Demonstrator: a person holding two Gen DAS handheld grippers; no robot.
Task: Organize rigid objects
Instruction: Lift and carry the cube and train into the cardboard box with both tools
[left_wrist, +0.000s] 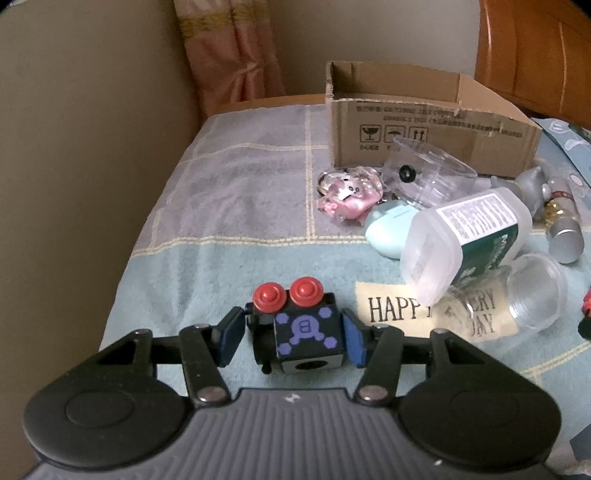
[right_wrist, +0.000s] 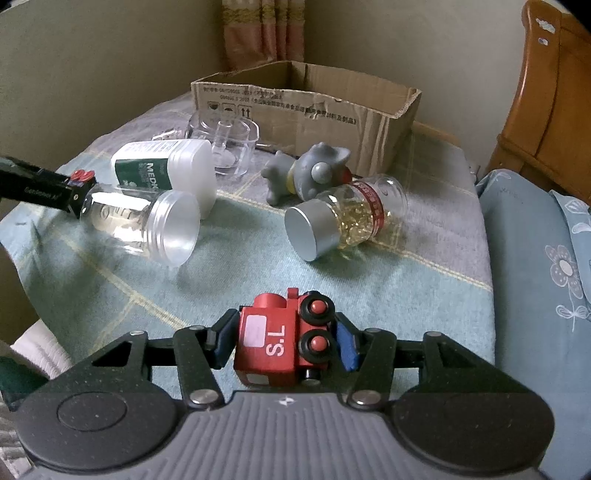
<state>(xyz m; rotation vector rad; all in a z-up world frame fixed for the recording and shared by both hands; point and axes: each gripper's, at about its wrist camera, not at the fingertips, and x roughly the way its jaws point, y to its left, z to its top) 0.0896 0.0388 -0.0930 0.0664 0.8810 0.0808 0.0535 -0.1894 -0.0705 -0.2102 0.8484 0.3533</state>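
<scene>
Here the left tool (left_wrist: 293, 334) straddles a black toy car (left_wrist: 295, 328) with red wheels lying on the bed (left_wrist: 229, 206); the right pad touches it, the left pad stands just clear, so the tool is not clenched on it. Only the left view shows the pink keychain (left_wrist: 347, 197) and the mint case (left_wrist: 388, 230), both near the box (left_wrist: 436, 129), whose inside stays hidden. Left of the car the blanket lies bare up to the bed's edge by the wall.

In the right view, the left tool (right_wrist: 75, 194) shows at the far left edge. Next come a clear jar (right_wrist: 147, 225) on its side, mouth open, nothing visible inside, touching a white bottle (right_wrist: 166, 173), with a clear tub (right_wrist: 229, 144) behind. The right tool (right_wrist: 284, 339) grips a red train (right_wrist: 284, 339) marked S.L, both pads pressed to it. Only this view shows the grey toy (right_wrist: 310, 175) whole and the capsule jar (right_wrist: 347, 218), silver-capped, full of yellow capsules. The box (right_wrist: 306, 110) stands open-topped behind, its inside hidden. A bare strip of blanket separates train and jars.
</scene>
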